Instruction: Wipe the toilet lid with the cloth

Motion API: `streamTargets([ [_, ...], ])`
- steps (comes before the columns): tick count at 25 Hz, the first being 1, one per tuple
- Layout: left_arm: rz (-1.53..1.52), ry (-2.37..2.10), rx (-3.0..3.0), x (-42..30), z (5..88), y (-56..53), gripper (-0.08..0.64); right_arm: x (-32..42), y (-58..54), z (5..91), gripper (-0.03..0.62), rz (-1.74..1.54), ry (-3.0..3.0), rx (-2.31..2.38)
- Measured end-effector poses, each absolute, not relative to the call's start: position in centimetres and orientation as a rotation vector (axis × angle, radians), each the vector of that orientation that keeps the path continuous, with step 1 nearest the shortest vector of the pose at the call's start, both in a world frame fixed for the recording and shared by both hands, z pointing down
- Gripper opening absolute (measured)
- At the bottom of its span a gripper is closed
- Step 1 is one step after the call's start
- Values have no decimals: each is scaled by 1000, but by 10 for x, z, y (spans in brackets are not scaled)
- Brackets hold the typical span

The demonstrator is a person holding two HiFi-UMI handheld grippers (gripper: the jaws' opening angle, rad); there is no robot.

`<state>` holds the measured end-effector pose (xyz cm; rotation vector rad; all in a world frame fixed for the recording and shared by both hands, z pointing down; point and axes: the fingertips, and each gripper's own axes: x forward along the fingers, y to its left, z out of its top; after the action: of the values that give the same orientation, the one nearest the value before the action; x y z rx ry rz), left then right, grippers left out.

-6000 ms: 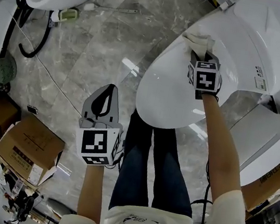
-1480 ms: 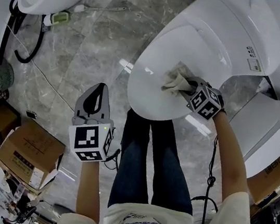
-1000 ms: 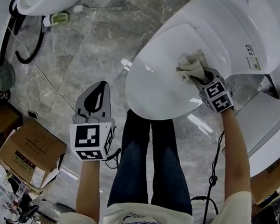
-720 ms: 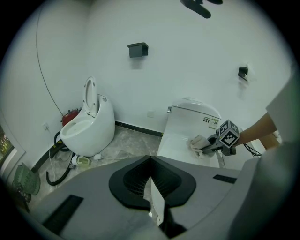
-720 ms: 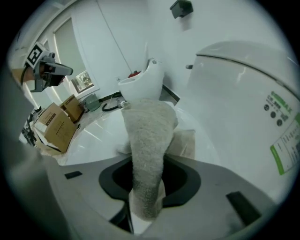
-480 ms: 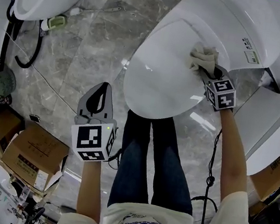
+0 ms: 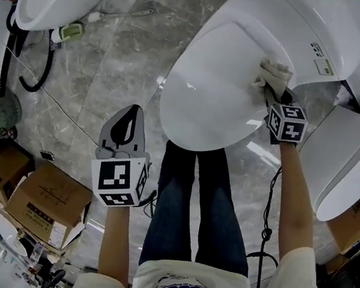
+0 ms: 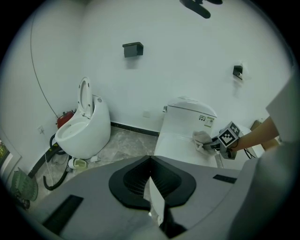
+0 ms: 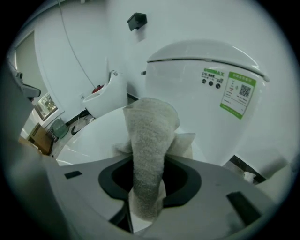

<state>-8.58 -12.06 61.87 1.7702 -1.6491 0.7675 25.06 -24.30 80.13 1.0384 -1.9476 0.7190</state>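
Right gripper view: my right gripper (image 9: 149,178) is clamped on the cloth (image 9: 152,131). The cloth is a pale, nubbly towelling strip that rises from between the jaws, folds over at the top and spreads in loose flaps to either side. Only this view shows the weave, and the green-edged label (image 9: 236,96) on the cistern (image 9: 187,79) close behind. It does not show how much of the cloth meets the surface.

Head view: the cloth lies bunched at the rear right of the toilet lid (image 7: 209,87), touching it and just beside the cistern. The lid is shut down, white and glossy, with bright reflections. My left gripper (image 7: 131,122) hangs well apart from the toilet, over the marbled floor (image 7: 113,55). Cardboard boxes (image 7: 39,196) sit at lower left.

Left gripper view: that gripper's jaws are pressed together with nothing between them. From this side the cloth reads as a small crumpled pad on the lid, with the right gripper beside it. A second toilet (image 8: 80,133), its lid raised, stands at left.
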Motion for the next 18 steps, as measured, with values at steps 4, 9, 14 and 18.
streamTargets([
  [4,772,-1638,1780,-87,621,-121,3,260,-237,804,123,765,-1914,1105],
  [9,772,-1627,1793,-86,622,-120,3,274,-222,806,123,803,-1869,1175],
  [14,768,-1614,1804,-85,622,-117,3,285,-202,809,123,901,-1830,1261],
  [18,774,-1608,1804,-87,625,-110,3,292,-182,812,123,949,-1786,1306],
])
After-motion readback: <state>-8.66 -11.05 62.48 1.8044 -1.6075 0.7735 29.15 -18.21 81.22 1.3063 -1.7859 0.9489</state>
